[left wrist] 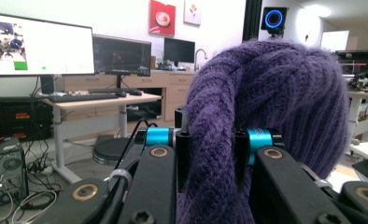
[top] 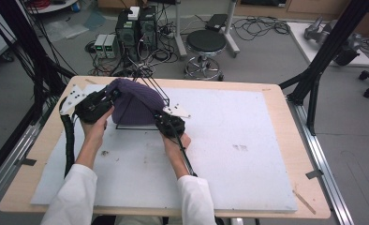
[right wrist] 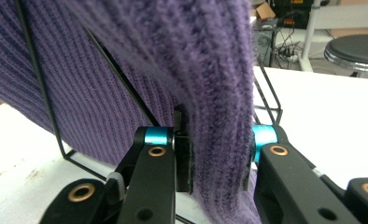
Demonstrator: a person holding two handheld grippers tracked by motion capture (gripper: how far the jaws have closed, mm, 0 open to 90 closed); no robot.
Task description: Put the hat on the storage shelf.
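Pinching purple knit hat [top: 135,104] from both sides, left gripper [left wrist: 209,154] and right gripper [right wrist: 215,154] jaws clamped on its fabric

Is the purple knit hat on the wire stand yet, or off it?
On it: the purple knit hat drapes over the black wire stand, both grippers pinching its edge.

**White sleeves, black tools**

The person wears white sleeves [top: 75,197]. Each hand-held gripper, left [top: 108,97] and right [top: 163,118], is black with a grey three-cornered plate, ribbed black cable, blue collars and brass-ringed screws.
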